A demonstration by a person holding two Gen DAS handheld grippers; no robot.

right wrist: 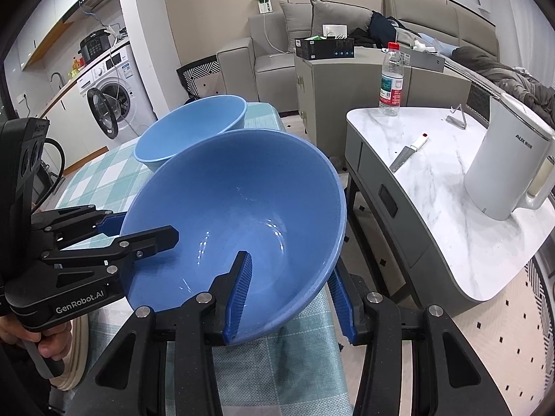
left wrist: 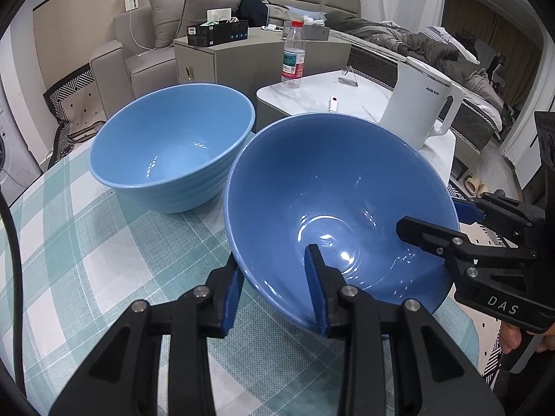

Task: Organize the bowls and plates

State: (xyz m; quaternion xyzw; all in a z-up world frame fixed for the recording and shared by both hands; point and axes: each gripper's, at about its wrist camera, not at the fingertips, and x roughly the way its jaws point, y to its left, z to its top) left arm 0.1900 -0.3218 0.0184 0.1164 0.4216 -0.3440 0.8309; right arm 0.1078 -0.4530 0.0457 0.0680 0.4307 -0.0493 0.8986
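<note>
Dark blue bowl (left wrist: 340, 208) held tilted above the checked tablecloth (left wrist: 86, 260), gripped at its rim from two sides. Left gripper (left wrist: 277, 291) closed on the near rim, one blue pad (left wrist: 315, 287) inside the bowl, the other outside against the wall. Right gripper (right wrist: 289, 294) likewise clamped on the rim at its side, one pad inside, one outside. In the left wrist view the right gripper enters from the right edge, one finger reaching over the rim. Light blue bowl (left wrist: 173, 149) stands upright on the cloth just behind and to the left; whether the two rims touch cannot be told. In the right wrist view the table edge falls away under the bowl's right side; a narrow gap of floor separates it from the marble side table (right wrist: 451, 208), which carries a white kettle (right wrist: 510, 159), a water bottle (right wrist: 391, 79) and a knife (right wrist: 409, 154). Cloth left of the bowls lies bare.
</note>
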